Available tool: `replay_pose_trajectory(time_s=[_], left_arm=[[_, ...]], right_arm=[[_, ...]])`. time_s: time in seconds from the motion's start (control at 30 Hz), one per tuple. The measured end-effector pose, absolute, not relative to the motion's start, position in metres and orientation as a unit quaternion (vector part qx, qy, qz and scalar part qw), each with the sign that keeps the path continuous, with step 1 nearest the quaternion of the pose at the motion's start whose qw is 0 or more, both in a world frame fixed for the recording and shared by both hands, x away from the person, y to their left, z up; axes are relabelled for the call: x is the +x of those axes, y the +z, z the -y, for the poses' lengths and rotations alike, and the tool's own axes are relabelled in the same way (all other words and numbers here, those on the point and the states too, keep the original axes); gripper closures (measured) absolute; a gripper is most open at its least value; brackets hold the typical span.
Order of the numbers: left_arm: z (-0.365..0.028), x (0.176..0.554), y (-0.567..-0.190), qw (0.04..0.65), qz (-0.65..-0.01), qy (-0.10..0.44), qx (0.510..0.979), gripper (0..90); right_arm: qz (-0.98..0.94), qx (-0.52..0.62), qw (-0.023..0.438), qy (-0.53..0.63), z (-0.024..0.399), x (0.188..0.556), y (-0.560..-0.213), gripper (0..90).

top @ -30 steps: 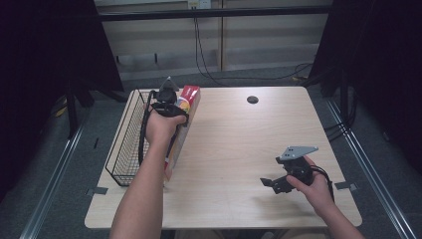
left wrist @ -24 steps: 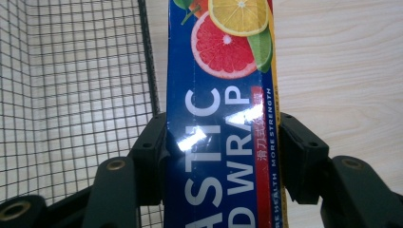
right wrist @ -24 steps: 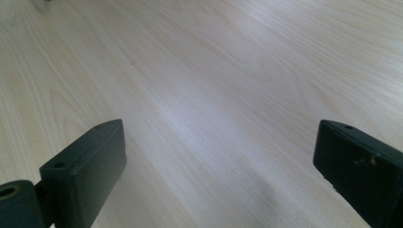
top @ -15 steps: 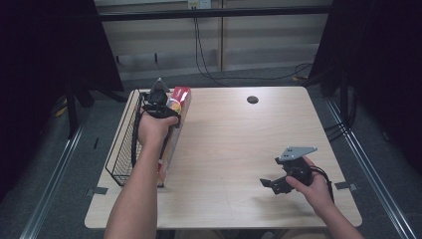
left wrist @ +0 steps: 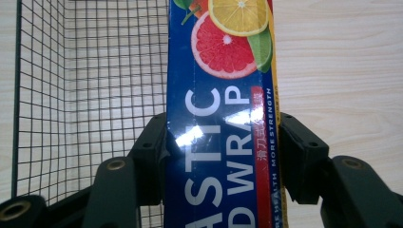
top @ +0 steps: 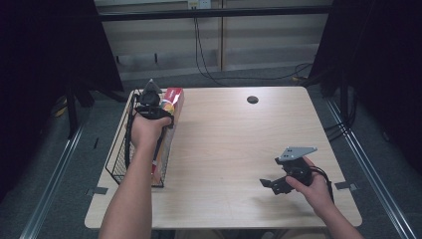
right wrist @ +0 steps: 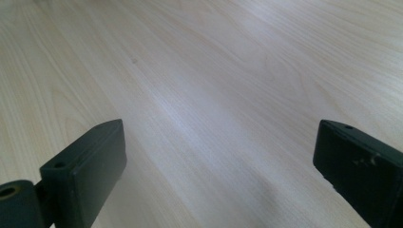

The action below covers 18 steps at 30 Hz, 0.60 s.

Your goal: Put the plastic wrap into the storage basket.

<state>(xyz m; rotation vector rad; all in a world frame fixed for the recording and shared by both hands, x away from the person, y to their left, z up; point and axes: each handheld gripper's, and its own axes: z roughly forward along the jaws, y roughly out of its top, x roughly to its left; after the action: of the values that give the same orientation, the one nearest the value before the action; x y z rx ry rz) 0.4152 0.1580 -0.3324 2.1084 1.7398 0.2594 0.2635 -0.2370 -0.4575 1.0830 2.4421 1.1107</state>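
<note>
Pale wood table, dim room, left tool clamping plastic wrap box seemingly over wire basket, right tool wide

Plastic wrap box: long, blue, citrus print at far end. Gripped across its width, over the table's left edge, along the wire basket's right wall.
</note>
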Motion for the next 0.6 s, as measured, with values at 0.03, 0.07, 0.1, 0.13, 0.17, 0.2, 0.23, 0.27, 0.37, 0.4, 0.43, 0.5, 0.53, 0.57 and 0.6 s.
replay_pose_trajectory(time_s=[0.03,0.07,0.1,0.13,0.17,0.2,0.23,0.27,0.37,0.4,0.43,0.5,0.53,0.57,0.6], left_arm=[[-0.159,0.415,-0.333,0.198,-0.623,0.092,0.751,44.1],[-0.160,0.415,-0.333,0.198,-0.626,0.092,0.749,44.1],[-0.162,0.415,-0.334,0.194,-0.625,0.094,0.751,44.1],[-0.163,0.415,-0.334,0.194,-0.627,0.094,0.749,44.1],[-0.165,0.415,-0.335,0.193,-0.627,0.095,0.748,44.1],[-0.166,0.415,-0.335,0.192,-0.630,0.094,0.747,44.1],[-0.166,0.415,-0.335,0.192,-0.630,0.094,0.747,44.1],[-0.168,0.415,-0.336,0.191,-0.632,0.095,0.745,44.1],[-0.172,0.415,-0.338,0.189,-0.635,0.096,0.743,44.1],[-0.173,0.415,-0.338,0.187,-0.634,0.097,0.744,44.1],[-0.173,0.414,-0.339,0.188,-0.639,0.097,0.740,44.1],[-0.175,0.414,-0.340,0.185,-0.639,0.099,0.740,44.1],[-0.175,0.414,-0.340,0.185,-0.639,0.099,0.740,44.1],[-0.178,0.414,-0.342,0.185,-0.642,0.098,0.737,44.1],[-0.178,0.414,-0.342,0.185,-0.642,0.098,0.737,44.1]], right_arm=[[-0.838,0.372,0.124,0.381,0.237,0.264,-0.457,3.4],[-0.838,0.372,0.123,0.381,0.237,0.264,-0.457,3.4],[-0.838,0.372,0.124,0.380,0.237,0.264,-0.457,3.4],[-0.838,0.372,0.124,0.380,0.237,0.263,-0.457,3.4],[-0.837,0.372,0.122,0.382,0.237,0.263,-0.457,3.4],[-0.837,0.372,0.122,0.382,0.237,0.263,-0.457,3.4],[-0.837,0.372,0.122,0.382,0.237,0.263,-0.457,3.4],[-0.837,0.372,0.122,0.382,0.237,0.264,-0.457,3.4],[-0.837,0.373,0.121,0.381,0.237,0.264,-0.457,3.4],[-0.838,0.372,0.122,0.381,0.237,0.264,-0.457,3.4],[-0.838,0.372,0.122,0.380,0.237,0.264,-0.457,3.4],[-0.838,0.372,0.123,0.380,0.237,0.264,-0.457,3.4],[-0.838,0.372,0.123,0.380,0.237,0.264,-0.457,3.4],[-0.837,0.372,0.125,0.380,0.237,0.263,-0.457,3.4],[-0.837,0.372,0.125,0.380,0.237,0.263,-0.457,3.4]])
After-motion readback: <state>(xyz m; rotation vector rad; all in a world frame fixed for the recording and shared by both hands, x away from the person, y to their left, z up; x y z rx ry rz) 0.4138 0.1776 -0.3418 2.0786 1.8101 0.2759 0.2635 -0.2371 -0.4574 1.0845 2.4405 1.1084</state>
